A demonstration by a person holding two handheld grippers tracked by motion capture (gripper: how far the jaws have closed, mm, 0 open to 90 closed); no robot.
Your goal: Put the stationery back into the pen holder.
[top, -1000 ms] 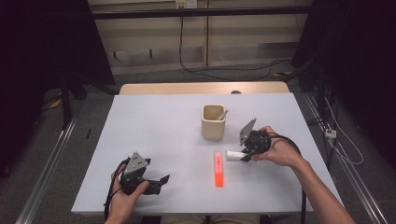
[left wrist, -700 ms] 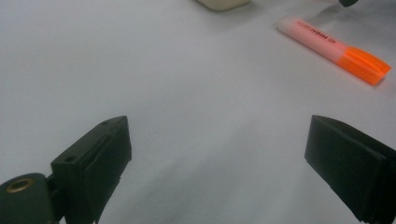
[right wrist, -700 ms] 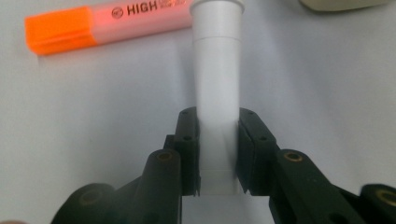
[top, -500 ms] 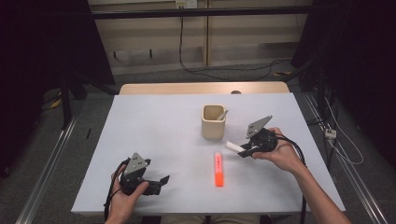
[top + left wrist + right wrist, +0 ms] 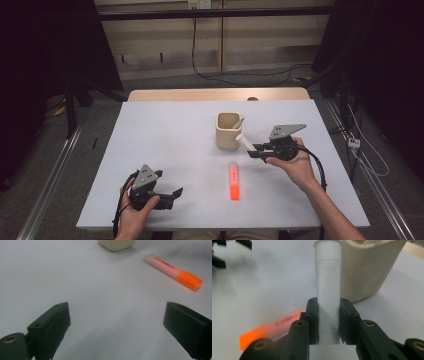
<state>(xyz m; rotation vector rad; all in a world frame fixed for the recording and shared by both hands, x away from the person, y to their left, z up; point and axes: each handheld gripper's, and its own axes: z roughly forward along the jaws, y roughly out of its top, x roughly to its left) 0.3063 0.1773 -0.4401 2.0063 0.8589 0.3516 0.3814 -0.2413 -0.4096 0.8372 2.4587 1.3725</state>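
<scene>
In the high view, the white tabletop (image 5: 165, 145) fills the middle of the frame, with a cream cup (image 5: 228, 135) standing right of centre and a thin pale item leaning inside it against the rim. The right gripper (image 5: 255, 150) sits at centre right in the person's right hand (image 5: 295, 162), clenched on a white marker (image 5: 244, 142) whose far end points toward the cup and lies just beside its right wall; whether it touches cannot be told from here. An orange highlighter (image 5: 233, 181) lies flat on the tabletop below the cup, lengthwise toward the lower edge of the frame. The left gripper (image 5: 175, 195) rests at lower left in the left hand (image 5: 137, 212), well apart from the other things. The left gripper view shows what the high view cannot: its two black jaws stand wide apart and released over bare tabletop (image 5: 100, 305), with the highlighter (image 5: 173, 271) at upper right, its pale barrel carrying small red print too blurred to read, and the base of the cup (image 5: 116, 243) at the top edge. The right gripper view shows the grasp up close: the marker (image 5: 328, 285) rises upright in the frame, pinched between both pads, beside the cup (image 5: 369, 267) at upper right. Beneath the jaws at lower left the highlighter (image 5: 272, 327) lies blurred, with the letters "HIGH" readable on its barrel.
</scene>
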